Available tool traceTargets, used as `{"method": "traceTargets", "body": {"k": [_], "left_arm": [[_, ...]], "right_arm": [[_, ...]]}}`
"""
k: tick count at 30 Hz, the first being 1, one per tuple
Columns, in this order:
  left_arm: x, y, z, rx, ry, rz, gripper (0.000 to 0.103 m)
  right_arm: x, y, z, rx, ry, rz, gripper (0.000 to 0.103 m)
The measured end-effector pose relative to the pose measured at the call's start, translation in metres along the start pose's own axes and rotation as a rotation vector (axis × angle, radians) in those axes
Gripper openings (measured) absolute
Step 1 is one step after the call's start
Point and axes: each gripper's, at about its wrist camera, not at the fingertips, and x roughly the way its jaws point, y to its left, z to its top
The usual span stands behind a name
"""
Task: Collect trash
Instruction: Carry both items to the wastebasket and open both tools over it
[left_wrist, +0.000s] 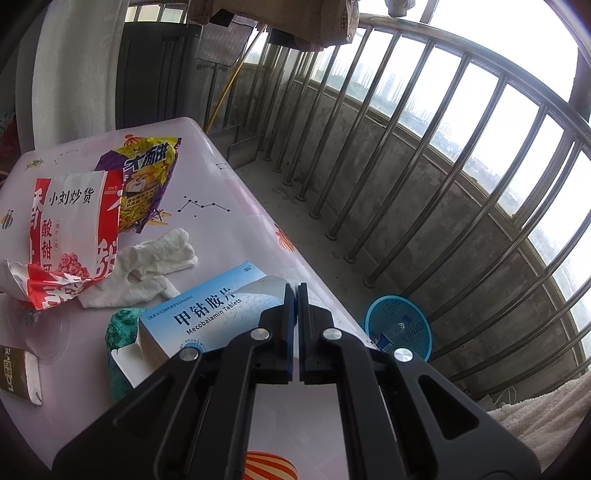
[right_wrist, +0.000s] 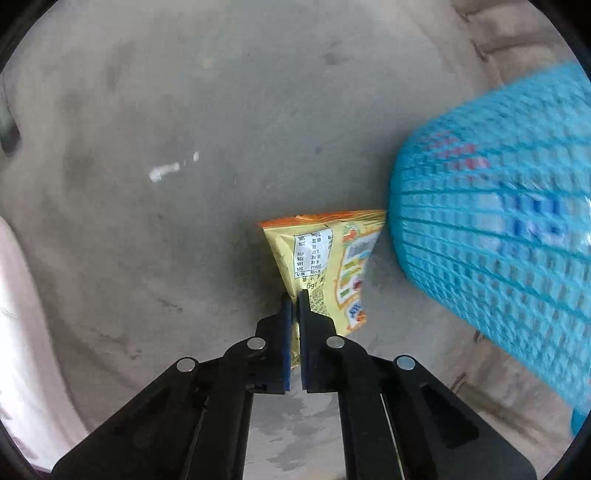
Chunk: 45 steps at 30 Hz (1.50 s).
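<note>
In the left wrist view my left gripper (left_wrist: 297, 290) is shut and empty above the pink table (left_wrist: 229, 192), just over a blue medicine box (left_wrist: 207, 314). Trash lies on the table: a red-and-white snack bag (left_wrist: 70, 229), a yellow-purple snack bag (left_wrist: 147, 181), crumpled white tissue (left_wrist: 147, 266), a green wrapper (left_wrist: 118, 332) and a brown packet (left_wrist: 16, 373). A blue mesh basket (left_wrist: 400, 326) stands on the floor to the right. In the right wrist view my right gripper (right_wrist: 295, 295) is shut on a yellow snack packet (right_wrist: 332, 266), held above the concrete floor beside the blue basket (right_wrist: 491, 236).
A metal balcony railing (left_wrist: 424, 155) runs along the right of the table above a low concrete wall. A dark cabinet (left_wrist: 159, 74) stands behind the table. A white towel (left_wrist: 543, 417) lies at lower right. The floor (right_wrist: 184, 184) below my right gripper is bare concrete.
</note>
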Motion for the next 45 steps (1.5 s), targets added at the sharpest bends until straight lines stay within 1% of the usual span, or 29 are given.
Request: {"method": "traceTargets", "body": {"k": [3, 4, 8, 9, 10, 12, 13, 16, 17, 18, 19, 21, 23, 24, 25, 27, 28, 30, 33, 35, 38, 39, 40, 42, 44, 45], "left_arm": [[-0.005, -0.002, -0.001, 0.008, -0.015, -0.008, 0.0], [-0.006, -0.003, -0.001, 0.008, -0.02, -0.013, 0.0], [-0.011, -0.006, -0.003, 0.009, -0.036, -0.041, 0.0], [-0.012, -0.008, -0.004, 0.009, -0.041, -0.051, 0.0], [-0.013, -0.01, -0.004, 0.01, -0.046, -0.063, 0.0], [-0.016, -0.014, -0.005, 0.016, -0.057, -0.091, 0.0], [-0.016, -0.017, -0.005, 0.019, -0.06, -0.101, 0.0], [-0.017, -0.028, -0.003, 0.035, -0.069, -0.149, 0.0], [-0.017, -0.032, -0.001, 0.041, -0.071, -0.166, 0.0], [-0.016, -0.039, 0.001, 0.048, -0.073, -0.193, 0.0], [-0.015, -0.046, 0.004, 0.057, -0.071, -0.222, 0.0], [-0.008, -0.063, 0.012, 0.071, -0.061, -0.272, 0.0], [0.0, -0.078, 0.018, 0.083, -0.051, -0.314, 0.0], [0.009, -0.091, 0.025, 0.088, -0.036, -0.358, 0.0], [0.015, -0.099, 0.028, 0.089, -0.024, -0.383, 0.0], [0.034, -0.121, 0.036, 0.094, 0.015, -0.449, 0.0], [0.046, -0.133, 0.039, 0.1, 0.04, -0.464, 0.0], [0.071, -0.159, 0.042, 0.13, 0.089, -0.475, 0.0], [0.114, -0.196, 0.042, 0.172, 0.164, -0.488, 0.0], [0.151, -0.22, 0.039, 0.199, 0.224, -0.473, 0.0], [0.197, -0.243, 0.031, 0.225, 0.298, -0.437, 0.0], [0.22, -0.252, 0.024, 0.235, 0.336, -0.416, 0.0], [0.232, -0.257, 0.019, 0.238, 0.357, -0.406, 0.0], [0.267, -0.269, 0.008, 0.241, 0.428, -0.383, 0.0], [0.3, -0.284, -0.007, 0.26, 0.483, -0.344, 0.0], [0.309, -0.287, -0.013, 0.265, 0.5, -0.334, 0.0]], "right_arm": [[-0.033, -0.015, -0.011, 0.096, -0.06, 0.054, 0.002], [-0.051, -0.023, -0.017, 0.15, -0.09, 0.086, 0.002], [-0.106, -0.042, -0.037, 0.271, -0.175, 0.168, 0.002], [-0.121, -0.037, -0.041, 0.297, -0.195, 0.185, 0.002], [-0.141, -0.046, -0.049, 0.337, -0.226, 0.215, 0.002], [-0.164, -0.061, -0.058, 0.389, -0.262, 0.257, 0.002], [-0.183, -0.073, -0.064, 0.424, -0.293, 0.288, 0.002], [-0.23, -0.105, -0.081, 0.511, -0.385, 0.339, 0.002], [-0.242, -0.115, -0.08, 0.554, -0.405, 0.364, 0.002], [-0.26, -0.131, -0.084, 0.61, -0.446, 0.421, 0.002], [-0.272, -0.141, -0.089, 0.632, -0.479, 0.433, 0.002], [-0.306, -0.164, -0.095, 0.666, -0.571, 0.409, 0.002], [-0.324, -0.18, -0.111, 0.721, -0.635, 0.406, 0.002], [-0.331, -0.19, -0.118, 0.753, -0.662, 0.41, 0.002], [-0.338, -0.201, -0.119, 0.794, -0.687, 0.417, 0.002], [-0.339, -0.215, -0.127, 0.868, -0.718, 0.428, 0.002], [-0.338, -0.228, -0.134, 0.914, -0.724, 0.431, 0.002], [-0.325, -0.242, -0.141, 0.975, -0.715, 0.438, 0.002], [-0.295, -0.26, -0.155, 1.094, -0.681, 0.52, 0.002], [-0.273, -0.268, -0.161, 1.152, -0.652, 0.562, 0.002], [-0.23, -0.267, -0.164, 1.242, -0.596, 0.618, 0.002], [-0.218, -0.269, -0.164, 1.262, -0.58, 0.628, 0.002], [-0.206, -0.269, -0.164, 1.285, -0.561, 0.644, 0.002], [-0.188, -0.27, -0.161, 1.315, -0.533, 0.661, 0.002], [-0.171, -0.269, -0.158, 1.337, -0.506, 0.679, 0.002], [-0.166, -0.27, -0.156, 1.344, -0.498, 0.682, 0.002]]}}
